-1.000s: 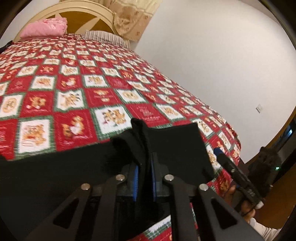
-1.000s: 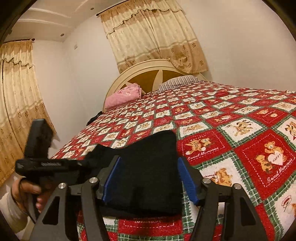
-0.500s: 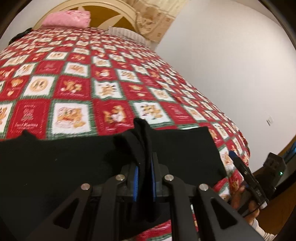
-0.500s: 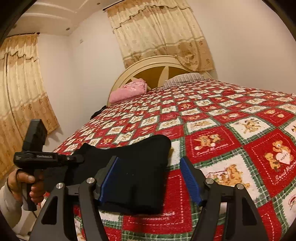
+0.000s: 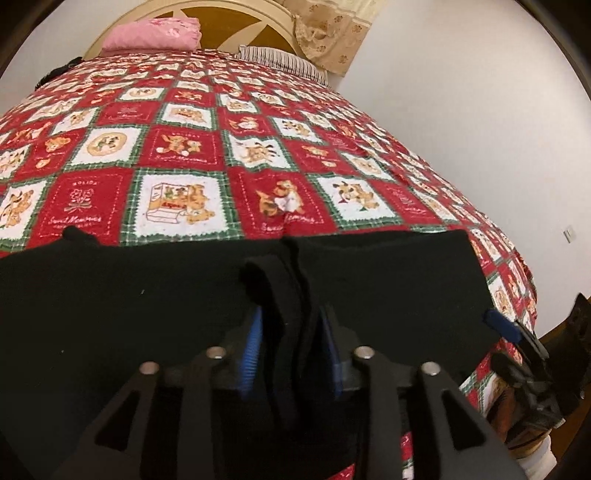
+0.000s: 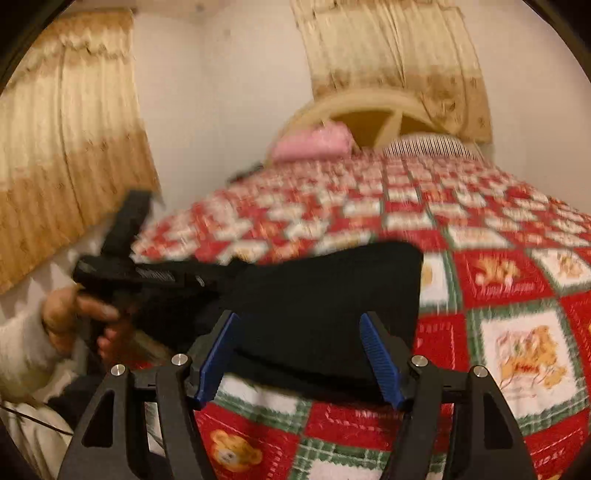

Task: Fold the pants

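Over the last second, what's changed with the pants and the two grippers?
The left gripper came down with the black pants, settling them flatter on the quilt; its jaws, clamped on a bunched fold a moment ago, are now opening with that fold between them. The right gripper shifted sideways. Unchanged: its jaws stay wide apart around the pants' near edge without pinching, and the pink pillow hasn't moved.

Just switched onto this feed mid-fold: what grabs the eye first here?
The red, white and green patchwork bedspread fills both views, with the black pants lying folded across its near edge. A ridge of that black cloth stands between the blue pads of the left gripper, whose jaws are opening. At the headboard sit a pink pillow and a striped one.
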Demonstrator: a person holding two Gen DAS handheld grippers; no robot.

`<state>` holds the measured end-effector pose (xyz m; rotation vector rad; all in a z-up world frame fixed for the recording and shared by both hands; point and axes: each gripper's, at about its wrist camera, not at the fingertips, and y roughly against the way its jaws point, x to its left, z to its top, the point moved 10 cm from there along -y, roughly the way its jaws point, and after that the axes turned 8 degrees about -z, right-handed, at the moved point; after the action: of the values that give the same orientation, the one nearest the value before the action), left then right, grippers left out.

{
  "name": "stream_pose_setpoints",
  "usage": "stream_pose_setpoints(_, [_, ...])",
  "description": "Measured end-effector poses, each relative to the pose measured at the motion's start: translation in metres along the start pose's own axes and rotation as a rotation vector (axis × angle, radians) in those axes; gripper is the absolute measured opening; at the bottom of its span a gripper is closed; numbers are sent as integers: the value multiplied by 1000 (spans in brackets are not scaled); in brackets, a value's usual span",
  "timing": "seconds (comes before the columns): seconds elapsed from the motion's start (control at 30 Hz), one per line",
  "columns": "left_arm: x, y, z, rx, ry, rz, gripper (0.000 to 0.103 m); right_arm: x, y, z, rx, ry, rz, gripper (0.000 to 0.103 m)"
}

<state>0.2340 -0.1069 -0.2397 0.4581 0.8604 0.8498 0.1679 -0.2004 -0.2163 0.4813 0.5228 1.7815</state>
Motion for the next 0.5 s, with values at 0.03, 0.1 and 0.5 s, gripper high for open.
stream_pose_setpoints(0.03, [0, 1, 0, -2, -6, 2, 39, -1, -3, -3, 13, 4, -3, 70])
stream_pose_setpoints(0.1, [2, 6, -1, -12, -11, 13, 47, -1, -2, -2, 8, 8, -5, 70])
stream_pose_setpoints(0.5, [42, 74, 2, -113, -4, 71, 60, -19, -36, 42, 76, -24, -89, 70])
